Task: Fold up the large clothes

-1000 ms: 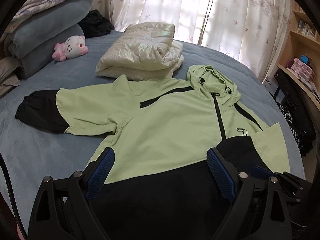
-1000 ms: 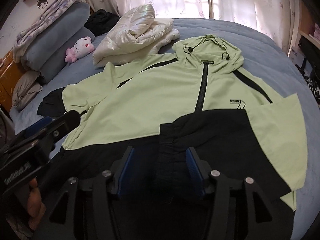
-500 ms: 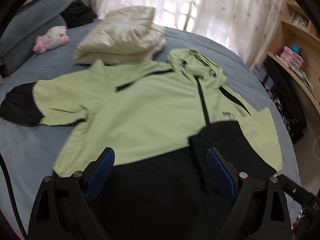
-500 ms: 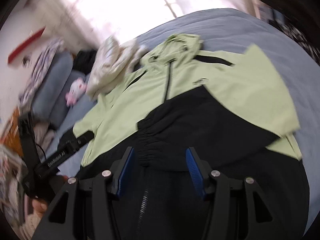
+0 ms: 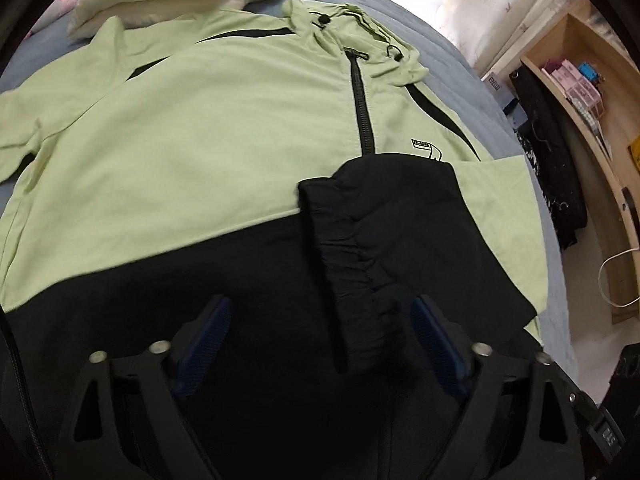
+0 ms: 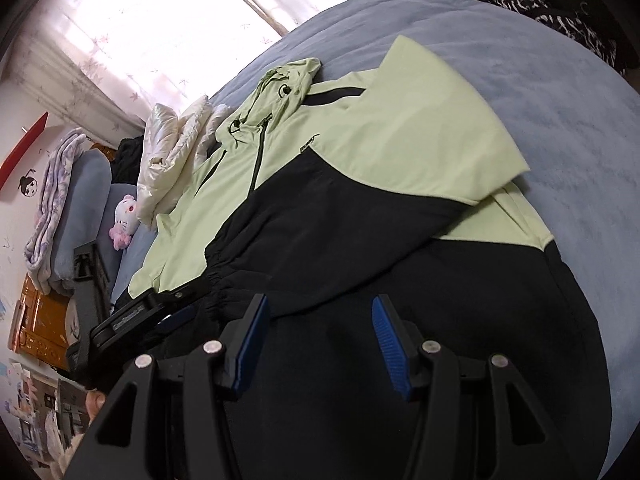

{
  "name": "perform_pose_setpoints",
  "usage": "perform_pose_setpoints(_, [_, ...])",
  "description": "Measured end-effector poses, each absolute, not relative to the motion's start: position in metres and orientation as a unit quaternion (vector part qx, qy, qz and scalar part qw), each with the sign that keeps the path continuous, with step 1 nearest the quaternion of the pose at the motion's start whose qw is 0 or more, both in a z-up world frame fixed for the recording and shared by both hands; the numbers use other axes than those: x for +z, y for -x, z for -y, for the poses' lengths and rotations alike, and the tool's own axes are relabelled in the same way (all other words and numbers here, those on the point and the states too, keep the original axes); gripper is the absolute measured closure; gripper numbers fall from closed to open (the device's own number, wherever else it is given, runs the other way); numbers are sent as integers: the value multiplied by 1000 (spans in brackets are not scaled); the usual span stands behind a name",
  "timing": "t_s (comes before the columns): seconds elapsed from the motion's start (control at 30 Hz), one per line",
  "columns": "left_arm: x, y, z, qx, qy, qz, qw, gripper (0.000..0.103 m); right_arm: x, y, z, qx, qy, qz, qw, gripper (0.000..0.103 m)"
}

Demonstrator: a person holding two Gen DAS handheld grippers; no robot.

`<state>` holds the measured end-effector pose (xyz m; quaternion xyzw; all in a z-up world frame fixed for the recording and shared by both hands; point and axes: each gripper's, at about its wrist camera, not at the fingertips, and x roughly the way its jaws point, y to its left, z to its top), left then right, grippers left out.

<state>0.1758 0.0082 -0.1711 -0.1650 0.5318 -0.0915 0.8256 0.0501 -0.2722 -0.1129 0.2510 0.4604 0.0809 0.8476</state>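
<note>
**Inspector:** Hooded jacket (image 5: 208, 128), position?

**Operator:** I see it front-up on the blue bed (image 6: 560, 92), hood toward the window. One sleeve is folded across the chest, its black cuff (image 5: 352, 264) running lengthwise toward my left gripper (image 5: 320, 344), just ahead of the pads.

**Inspector:** Grippers?

**Operator:** Left jaws apart and they have just been closing; cuff end between them, not pinched. Right gripper (image 6: 318, 336) half apart over the black hem, gripping nothing. My left is nearer the cuff.

**Inspector:** Change?

**Operator:** A second ago my left hung higher, the whole jacket in view; now it has dropped close. My right view has rolled.
</note>
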Motion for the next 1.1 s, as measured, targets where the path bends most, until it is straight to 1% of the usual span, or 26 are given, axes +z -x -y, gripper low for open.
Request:
perform_pose_setpoints(0.03, [-173,-178,-3,-92,155,-532,827,39,-115,-50,273,80,-251,-461,847,49])
perform_pose_setpoints(0.07, [-174,-182,5,-94,140,-533,829,50,-116,-50,274,79,-251,-462,847,49])
perform_pose_setpoints(0.1, [-175,-185,13,-102,128,-534,829,81,-117,-49,275,79,-251,-463,846,49])
perform_pose_setpoints(0.17, [-174,-190,25,-100,104,-538,831,83,-120,-49,278,77,-254,-465,845,49])
perform_pose_setpoints(0.2, [-170,-192,28,-98,96,-532,836,90,-121,-48,279,76,-254,-465,844,49])
perform_pose_setpoints(0.23, [-163,-195,36,-107,83,-523,842,96,-121,-47,279,74,-255,-465,845,49])
perform_pose_setpoints(0.3, [-145,-200,44,-110,68,-502,855,97,-120,-46,281,71,-254,-462,847,49])
perform_pose_setpoints(0.47, [-73,-218,51,-117,42,-418,900,97,-112,-43,287,61,-246,-451,856,49])
perform_pose_setpoints(0.57, [-34,-228,34,-101,41,-370,923,97,-106,-41,292,53,-244,-443,861,49])
perform_pose_setpoints(0.67, [-17,-238,4,-48,35,-339,939,97,-103,-41,297,45,-242,-440,864,49])
perform_pose_setpoints(0.77, [-36,-258,-33,0,50,-364,930,96,-104,-45,300,29,-233,-446,863,49])
perform_pose_setpoints(0.8, [-51,-265,-47,5,66,-385,920,94,-104,-45,300,25,-231,-449,863,49])
perform_pose_setpoints(0.83, [-69,-274,-58,8,80,-411,908,88,-105,-48,302,22,-230,-452,861,49])
perform_pose_setpoints(0.9, [-107,-285,-75,21,93,-460,883,84,-104,-56,304,18,-226,-458,859,49])
perform_pose_setpoints(0.97, [-138,-293,-87,23,105,-498,860,82,-100,-67,307,11,-217,-461,860,49])
perform_pose_setpoints(1.03, [-155,-297,-96,19,125,-515,848,81,-94,-82,312,7,-208,-461,863,44])
perform_pose_setpoints(1.07, [-161,-294,-99,15,137,-514,847,79,-92,-94,316,2,-201,-462,864,38])
perform_pose_setpoints(1.1, [-163,-294,-101,13,146,-510,848,70,-92,-101,321,-2,-199,-461,865,35])
